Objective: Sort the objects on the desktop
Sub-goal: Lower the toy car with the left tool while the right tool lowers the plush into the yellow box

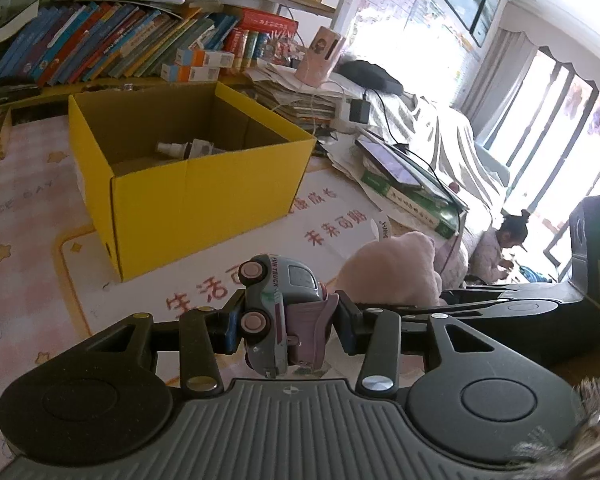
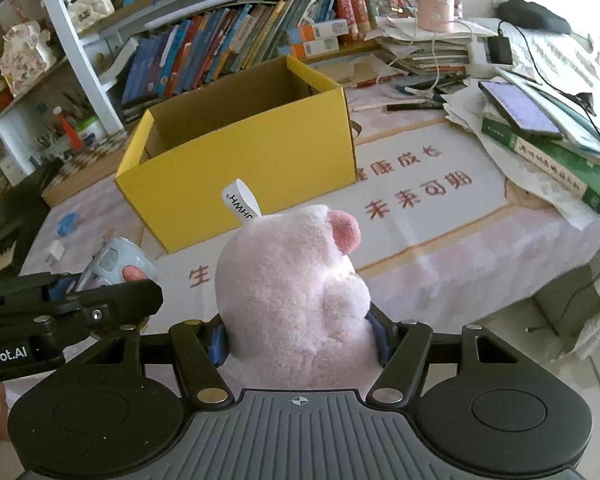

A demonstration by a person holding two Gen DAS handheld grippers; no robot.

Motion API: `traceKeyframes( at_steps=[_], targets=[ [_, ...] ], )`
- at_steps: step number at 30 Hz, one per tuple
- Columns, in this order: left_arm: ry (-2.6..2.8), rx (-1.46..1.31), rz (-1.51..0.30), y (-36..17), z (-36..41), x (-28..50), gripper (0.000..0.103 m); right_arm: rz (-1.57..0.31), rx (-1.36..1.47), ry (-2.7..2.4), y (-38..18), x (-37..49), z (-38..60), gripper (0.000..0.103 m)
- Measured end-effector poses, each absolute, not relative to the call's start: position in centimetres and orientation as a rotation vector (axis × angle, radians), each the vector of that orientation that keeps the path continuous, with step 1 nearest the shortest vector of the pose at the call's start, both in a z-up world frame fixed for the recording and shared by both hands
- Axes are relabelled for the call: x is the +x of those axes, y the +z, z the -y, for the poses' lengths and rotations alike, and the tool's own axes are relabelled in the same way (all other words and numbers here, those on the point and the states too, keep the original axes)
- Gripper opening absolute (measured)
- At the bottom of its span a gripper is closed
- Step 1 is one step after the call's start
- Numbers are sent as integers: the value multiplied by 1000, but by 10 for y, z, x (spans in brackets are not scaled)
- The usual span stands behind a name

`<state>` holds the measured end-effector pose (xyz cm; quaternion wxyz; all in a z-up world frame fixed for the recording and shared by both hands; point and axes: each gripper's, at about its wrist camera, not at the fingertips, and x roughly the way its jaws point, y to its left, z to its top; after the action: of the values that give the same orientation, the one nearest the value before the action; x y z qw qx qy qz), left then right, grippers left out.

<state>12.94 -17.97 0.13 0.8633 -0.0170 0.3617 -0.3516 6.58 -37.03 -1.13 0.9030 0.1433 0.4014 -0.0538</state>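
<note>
- Gripping the toy truck at lower centre of the left view, the left gripper is clamping its jaws on the hard, slick, light body; "FUN TRUCK" is showing.
- Waiting upper left of centre, the yellow box is sitting on the counter.
- Squeezing the plush pig at centre of the right view, the right gripper is pinching its soft, yielding base; its tag is reading "HWHO".
</note>
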Motion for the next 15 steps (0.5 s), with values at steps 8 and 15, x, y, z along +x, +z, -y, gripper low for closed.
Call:
traceKeyframes(
  at_steps=[8,15],
  targets=[
    [-687,-30,-682,25,198,148,42,-772,276,-51,0,98,402,65],
    [-627,1,-567,57,208,176,42,-677,242,34,26,137,421,65]
  ],
)
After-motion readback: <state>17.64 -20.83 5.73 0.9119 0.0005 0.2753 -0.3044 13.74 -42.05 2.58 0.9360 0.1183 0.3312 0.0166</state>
